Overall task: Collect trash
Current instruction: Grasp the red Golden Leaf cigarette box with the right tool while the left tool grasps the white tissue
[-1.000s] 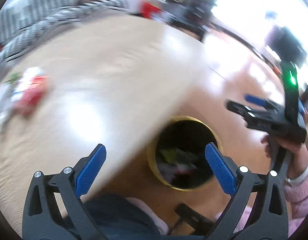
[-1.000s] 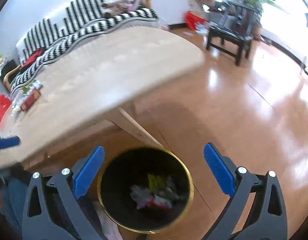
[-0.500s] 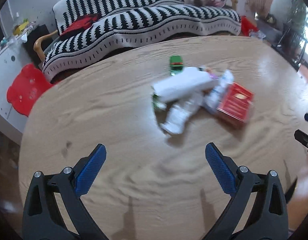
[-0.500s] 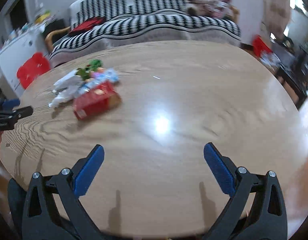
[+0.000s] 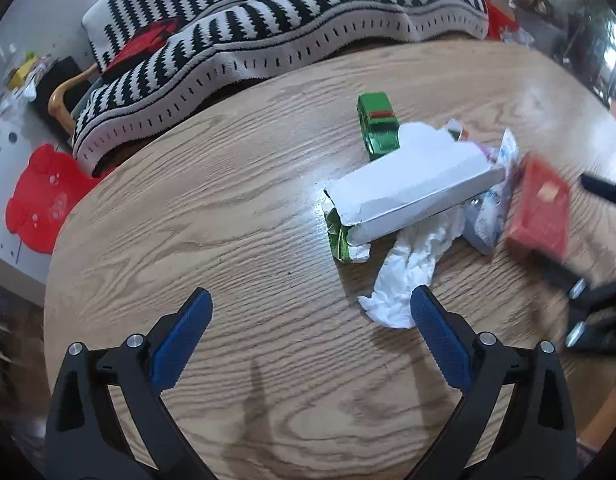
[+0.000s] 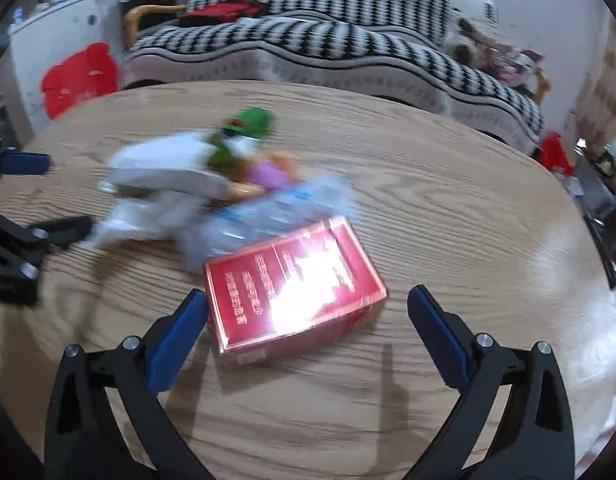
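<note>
Blue pads sit on both hand-held grippers, and both grippers stand spread wide with nothing between the fingers. The left hand-held gripper point(image 5: 311, 320) hovers low over the table point(image 5: 212, 216), its right pad just beside one crumpled white tissue point(image 5: 411, 268). The right hand-held gripper point(image 6: 307, 316) points at one red box point(image 6: 294, 284), which lies flat on the table between its two pads, close to the left one. The box carries white printed lines, but glare hides them and I cannot read them.

Farther out the trash lies in one heap: one long torn white carton point(image 5: 411, 184) on top of one green foil wrapper point(image 5: 339, 236), one bluish plastic wrapper point(image 5: 487, 216) touching the red box, and one green toy car point(image 5: 377, 124) just behind the carton. One striped black-and-white sofa point(image 5: 292, 20) stands behind the table.
</note>
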Available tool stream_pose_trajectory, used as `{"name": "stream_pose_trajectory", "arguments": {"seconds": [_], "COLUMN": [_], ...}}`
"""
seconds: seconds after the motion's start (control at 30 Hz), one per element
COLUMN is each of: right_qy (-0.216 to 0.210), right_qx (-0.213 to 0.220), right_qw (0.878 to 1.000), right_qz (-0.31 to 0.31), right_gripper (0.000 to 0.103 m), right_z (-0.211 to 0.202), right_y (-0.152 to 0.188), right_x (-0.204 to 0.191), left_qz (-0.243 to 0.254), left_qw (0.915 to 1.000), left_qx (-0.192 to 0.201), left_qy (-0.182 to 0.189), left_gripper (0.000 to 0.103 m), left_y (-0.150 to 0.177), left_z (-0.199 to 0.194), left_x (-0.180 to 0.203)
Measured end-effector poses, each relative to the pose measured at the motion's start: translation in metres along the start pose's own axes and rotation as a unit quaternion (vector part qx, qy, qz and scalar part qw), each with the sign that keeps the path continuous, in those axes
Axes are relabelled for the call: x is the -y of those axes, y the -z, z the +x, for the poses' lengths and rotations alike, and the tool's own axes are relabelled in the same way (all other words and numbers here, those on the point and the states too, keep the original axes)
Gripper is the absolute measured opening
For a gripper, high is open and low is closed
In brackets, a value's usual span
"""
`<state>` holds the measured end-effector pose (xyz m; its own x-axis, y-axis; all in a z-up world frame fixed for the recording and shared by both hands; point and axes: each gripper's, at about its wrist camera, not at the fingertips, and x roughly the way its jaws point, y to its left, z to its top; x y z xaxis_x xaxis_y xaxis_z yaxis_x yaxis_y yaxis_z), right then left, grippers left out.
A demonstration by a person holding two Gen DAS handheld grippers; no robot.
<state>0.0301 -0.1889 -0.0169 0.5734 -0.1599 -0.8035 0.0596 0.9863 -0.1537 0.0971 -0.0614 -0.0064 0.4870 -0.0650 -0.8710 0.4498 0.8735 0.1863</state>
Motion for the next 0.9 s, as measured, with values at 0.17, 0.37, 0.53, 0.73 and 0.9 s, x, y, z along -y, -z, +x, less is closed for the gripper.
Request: {"name": "stream_pose_trajectory", "arguments": {"seconds": [0.17,0.37,0.53,0.73,0.9], "right_qy": [0.040,0.013,0.002,0.027,0.005], "right_qx": [-0.015,-0.010,-0.016,-0.026,-0.009], "right_qw": [0.997,0.995,0.992,0.991,0.993], "right_qz": [0.070,0.099,0.121,0.125,0.114], "right_gripper": [0.096,0.096,0.096,0.097,0.070], "right_z": [-0.010,-0.002,0.023,0.035,0.024], "right_y": [0.028,0.016,-0.007,-0.006,0.002], "right_x": [0.081,0.086,0.071,0.075,0.090], "left_qz": [-0.007,-0.023,-0.044,-0.058,-0.047], "left_qw": [0.9994,0.9972,0.9954,0.9929,0.9945], "left_qx": [-0.001,-0.014,-0.009,0.002,0.026], "left_qy": [0.033,0.071,0.085,0.103,0.090], "left_gripper": [0.096,0.096,0.096,0.088,0.016], "left_y": [-0.004,-0.006,-0.009,-0.011,-0.010], "left_z": [0.003,0.014,0.018,0.029,0.023], "left_x": [0.007,0.031,0.041,0.049,0.044]}}
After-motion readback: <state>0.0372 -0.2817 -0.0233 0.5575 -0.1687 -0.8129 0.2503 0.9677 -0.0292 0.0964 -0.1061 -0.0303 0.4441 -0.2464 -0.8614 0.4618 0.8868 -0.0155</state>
